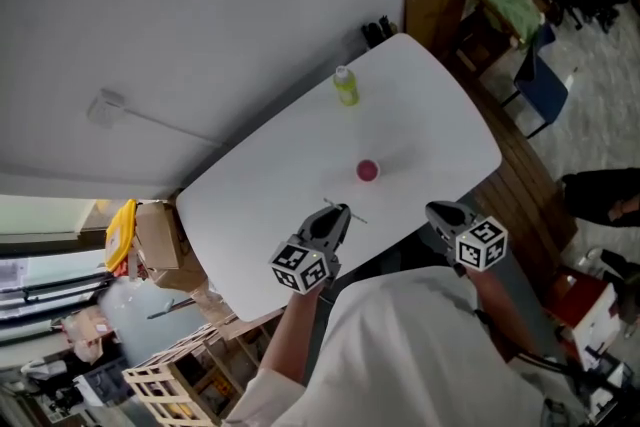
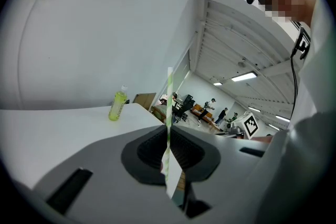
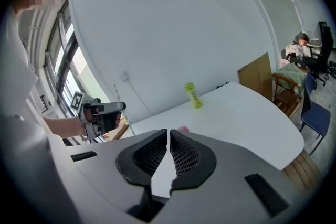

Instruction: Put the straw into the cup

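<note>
Now the left tool (image 2: 169, 139) clamps the straw (image 2: 169, 102) above the counter's (image 1: 270, 185) near edge; the right tool (image 3: 168, 138) is closed, empty. The unsteadied mid-counter cup (image 1: 368, 170) could tip if the straw strikes its rim.

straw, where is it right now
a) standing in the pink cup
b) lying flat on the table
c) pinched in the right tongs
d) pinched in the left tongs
D: the left gripper view shows the striped straw clamped upright between the left tongs, while the right tongs are shut on nothing and the pink cup stands apart on the table.
</note>
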Tool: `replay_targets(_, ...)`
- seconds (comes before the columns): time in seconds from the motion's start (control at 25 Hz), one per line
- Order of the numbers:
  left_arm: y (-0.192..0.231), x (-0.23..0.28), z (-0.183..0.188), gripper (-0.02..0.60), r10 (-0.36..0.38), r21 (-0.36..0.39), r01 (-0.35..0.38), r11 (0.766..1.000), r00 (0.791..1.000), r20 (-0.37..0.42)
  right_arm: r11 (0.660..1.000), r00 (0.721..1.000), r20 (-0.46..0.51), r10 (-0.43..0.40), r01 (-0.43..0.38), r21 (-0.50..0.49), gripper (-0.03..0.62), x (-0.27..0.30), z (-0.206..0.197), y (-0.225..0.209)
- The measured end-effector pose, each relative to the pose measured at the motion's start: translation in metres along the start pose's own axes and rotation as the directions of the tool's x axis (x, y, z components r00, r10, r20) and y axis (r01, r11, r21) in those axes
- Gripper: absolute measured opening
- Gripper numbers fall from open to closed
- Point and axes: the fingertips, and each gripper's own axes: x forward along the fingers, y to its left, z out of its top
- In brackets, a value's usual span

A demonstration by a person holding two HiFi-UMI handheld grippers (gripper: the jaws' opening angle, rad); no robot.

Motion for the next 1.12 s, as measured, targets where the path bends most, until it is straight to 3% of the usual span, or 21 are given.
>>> replay_targets(0.64,0.042,0.066,0.012,0.018,0.164,0.060,-0.163,0.985,0.986,-0.010,0.994,0.988,-0.106,0.109,-0.109,0.010,0.041,0.028,0.003,-0.050)
replay_targets(1.12,0.084,0.108,-0.007,0.018,0.309,0.001,-0.309,0.951,0.951,0.016,0.976,0.950,-0.232,0.208,-0.218,-0.018,0.041,0.063,-0.001,-0.058)
